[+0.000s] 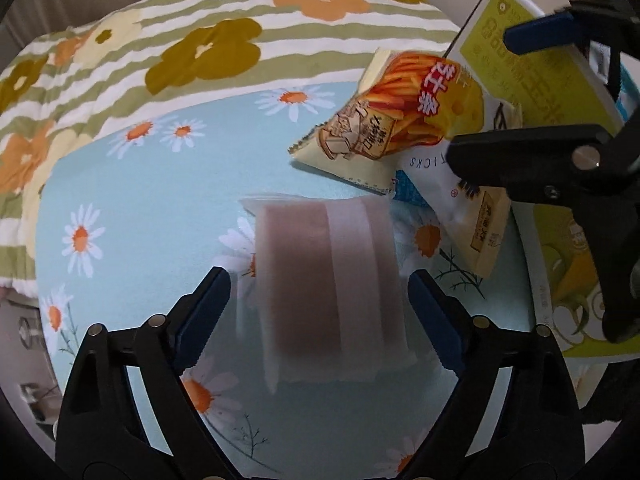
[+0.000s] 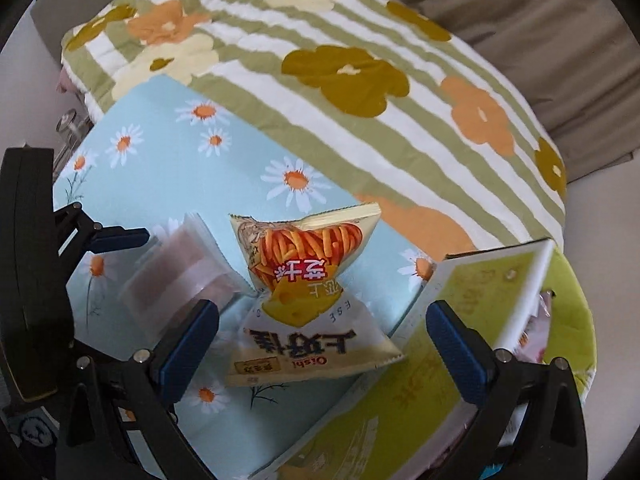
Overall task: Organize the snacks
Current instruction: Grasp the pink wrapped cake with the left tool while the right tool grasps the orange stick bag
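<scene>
The right gripper (image 2: 322, 342) hangs wide open over a yellow chip bag (image 2: 310, 300) lying on the blue daisy cloth (image 2: 160, 184). A pale wrapped snack (image 2: 176, 276) lies just left, by the left gripper (image 2: 120, 239). A green box (image 2: 472, 304) sits at the cloth's right edge.

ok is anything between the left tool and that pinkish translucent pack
Nothing visible is. The pinkish pack lies on the daisy cloth directly between the open fingers of the left tool. The cheese-stick bags sit beyond it, out of the path.
</scene>
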Motion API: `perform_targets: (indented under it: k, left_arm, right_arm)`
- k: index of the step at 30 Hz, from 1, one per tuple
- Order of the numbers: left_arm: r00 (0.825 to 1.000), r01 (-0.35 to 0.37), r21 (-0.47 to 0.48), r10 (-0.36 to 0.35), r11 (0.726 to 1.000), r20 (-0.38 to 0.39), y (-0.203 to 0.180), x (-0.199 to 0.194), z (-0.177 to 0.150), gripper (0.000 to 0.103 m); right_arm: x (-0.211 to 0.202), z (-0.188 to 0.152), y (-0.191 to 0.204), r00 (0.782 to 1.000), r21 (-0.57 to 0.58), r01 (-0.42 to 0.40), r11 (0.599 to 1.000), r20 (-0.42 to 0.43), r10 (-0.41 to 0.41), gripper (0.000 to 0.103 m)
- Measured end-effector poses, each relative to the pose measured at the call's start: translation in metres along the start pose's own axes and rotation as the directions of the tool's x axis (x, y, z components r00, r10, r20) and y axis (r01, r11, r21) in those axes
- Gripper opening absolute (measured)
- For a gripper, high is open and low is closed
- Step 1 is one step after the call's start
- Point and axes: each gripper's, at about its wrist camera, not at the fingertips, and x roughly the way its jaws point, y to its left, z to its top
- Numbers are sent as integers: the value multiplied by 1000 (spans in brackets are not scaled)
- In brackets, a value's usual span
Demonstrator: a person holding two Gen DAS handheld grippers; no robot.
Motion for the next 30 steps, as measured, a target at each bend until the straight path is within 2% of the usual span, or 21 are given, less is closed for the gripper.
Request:
perform_targets:
  k: [6,14,20,23,27,30]
  left_arm:
    - [1000,-2,22,1,1000,10,-5,5,3,64]
    - [1000,12,7,-12,1000,-6,6,1,4,61]
    - [1000,1,-38,-1,999,-4,29,-10,-1,61]
    - [1000,-11,-52,11,999,5,40,-17,-3,61]
    - [1000,-17,-66,19,998,21,52,-28,-5,61]
    - [999,-23,-69,26,997,36,57,-39,-8,61]
  right_arm:
    - [17,3,0,997,-44,1,999,-75,-4,103]
    - [29,11,3,992,-69,11,998,-121,-19,102]
    - [33,19,9,989,-94,10,996,-146,-23,95]
    - [36,22,14,987,-106,4,994,-159,-21,95]
    - [48,23,17,982,-94,6,996,-190,-24,94]
    - [60,22,15,973,-40,7,999,-229,-16,94]
